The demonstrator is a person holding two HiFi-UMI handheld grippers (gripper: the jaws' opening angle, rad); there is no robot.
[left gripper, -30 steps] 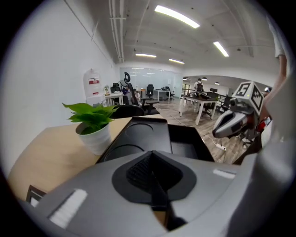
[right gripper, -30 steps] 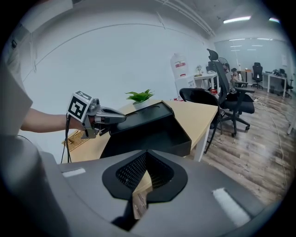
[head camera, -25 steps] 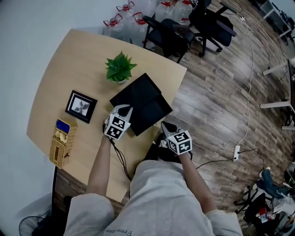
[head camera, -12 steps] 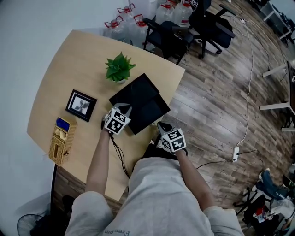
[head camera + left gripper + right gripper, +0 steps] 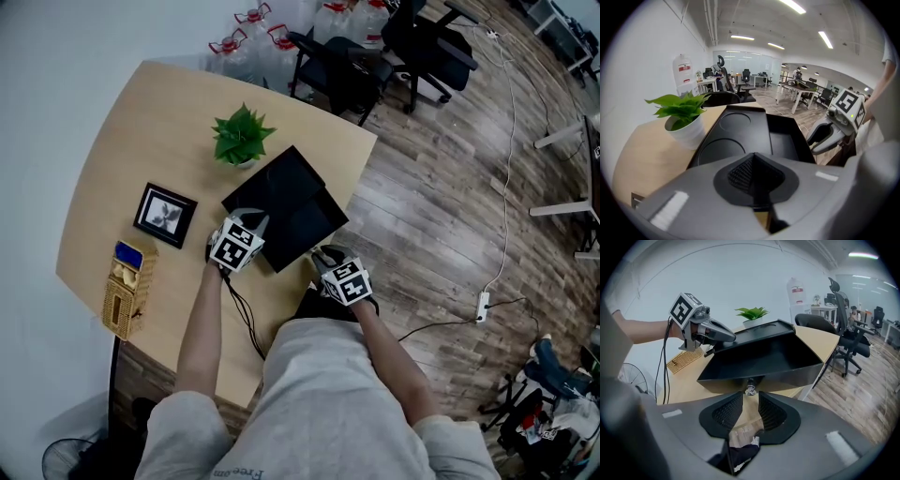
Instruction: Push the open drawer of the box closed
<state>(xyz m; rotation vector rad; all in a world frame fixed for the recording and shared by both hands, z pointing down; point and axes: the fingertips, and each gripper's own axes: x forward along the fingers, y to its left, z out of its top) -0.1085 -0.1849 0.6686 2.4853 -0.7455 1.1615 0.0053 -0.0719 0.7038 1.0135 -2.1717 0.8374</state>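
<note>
The black box lies on the wooden table, its drawer pulled out toward the table's near edge. In the right gripper view the drawer front fills the middle, with a small metal knob just beyond my right gripper. That gripper is open by a narrow gap and holds nothing. My left gripper is shut and empty, its tips resting against the box's top near its left corner. The box lid with two round recesses lies ahead of it.
A potted plant stands behind the box. A picture frame and a woven holder sit at the left. Office chairs and water bottles stand beyond the table. A power strip lies on the floor.
My right gripper has moved left and in toward the drawer front. The left gripper and the box have hardly moved.
</note>
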